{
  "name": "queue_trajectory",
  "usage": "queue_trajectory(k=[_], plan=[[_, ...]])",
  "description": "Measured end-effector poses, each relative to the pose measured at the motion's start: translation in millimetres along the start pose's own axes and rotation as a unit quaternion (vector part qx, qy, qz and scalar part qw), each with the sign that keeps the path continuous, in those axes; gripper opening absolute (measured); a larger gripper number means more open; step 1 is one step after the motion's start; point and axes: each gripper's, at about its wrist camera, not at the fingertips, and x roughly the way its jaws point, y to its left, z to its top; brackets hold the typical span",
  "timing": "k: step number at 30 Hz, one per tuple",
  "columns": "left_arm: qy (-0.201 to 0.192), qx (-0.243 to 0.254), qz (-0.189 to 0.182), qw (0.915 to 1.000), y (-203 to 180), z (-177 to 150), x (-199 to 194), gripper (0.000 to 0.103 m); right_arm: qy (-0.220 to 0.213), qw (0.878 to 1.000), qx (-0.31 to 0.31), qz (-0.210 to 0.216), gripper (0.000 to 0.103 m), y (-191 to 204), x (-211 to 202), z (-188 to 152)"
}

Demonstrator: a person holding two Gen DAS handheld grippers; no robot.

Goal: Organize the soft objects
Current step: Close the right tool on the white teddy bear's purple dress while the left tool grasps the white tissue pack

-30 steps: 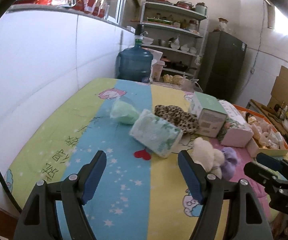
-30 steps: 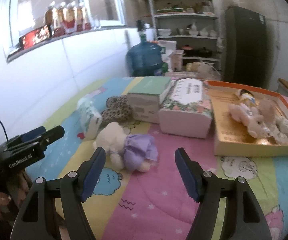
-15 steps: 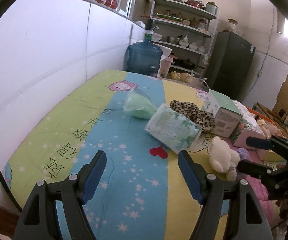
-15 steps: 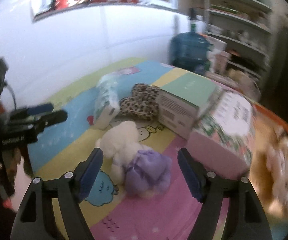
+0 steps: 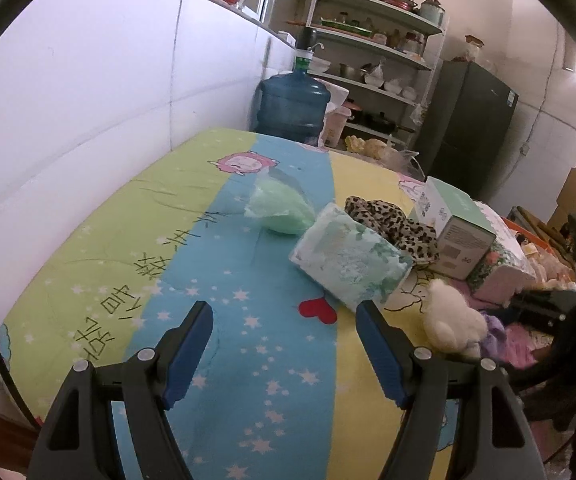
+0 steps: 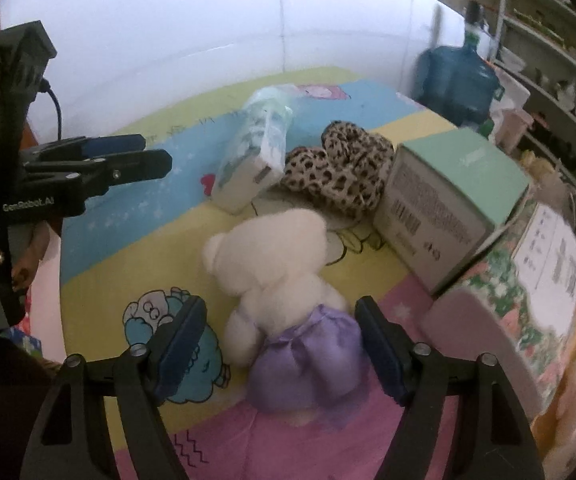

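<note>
Blue pads line the left gripper [image 5: 286, 350], which hangs spread wide over the starred stripe of the bedspread [image 5: 120, 236] with nothing between its fingers. Just right of it the wrapped tissue pack [image 5: 347, 258] lies beside a leopard-print cloth [image 5: 393, 222]. Right of the pack sits the white teddy bear [image 6: 276, 268] in a purple skirt. The right gripper [image 6: 282, 346] is wide open, its fingers on either side of the bear's skirt, not pinching it.

Home kitchen: crockery shelves [image 5: 371, 60], fridge [image 5: 471, 128], water jug [image 5: 293, 106].
</note>
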Motion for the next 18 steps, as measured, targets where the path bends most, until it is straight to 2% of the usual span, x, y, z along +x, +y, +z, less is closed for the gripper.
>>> queue_trajectory(k=[6,12,18], plan=[[0.002,-0.005,-0.010,0.9999,-4.9,7.2,2.8,0.074,-0.036,0.997,0.065,0.003,0.049,3.0,-12.4,-17.6],[0.001,-0.041,-0.021,0.9989,-5.9,27.1,10.7,0.074,-0.102,0.982,0.158,-0.011,0.050,-0.7,-39.1,-32.8],[0.004,-0.075,-0.036,0.9965,-19.0,37.1,23.3,0.074,-0.140,0.971,0.192,-0.002,0.050,4.0,-51.7,-39.9]])
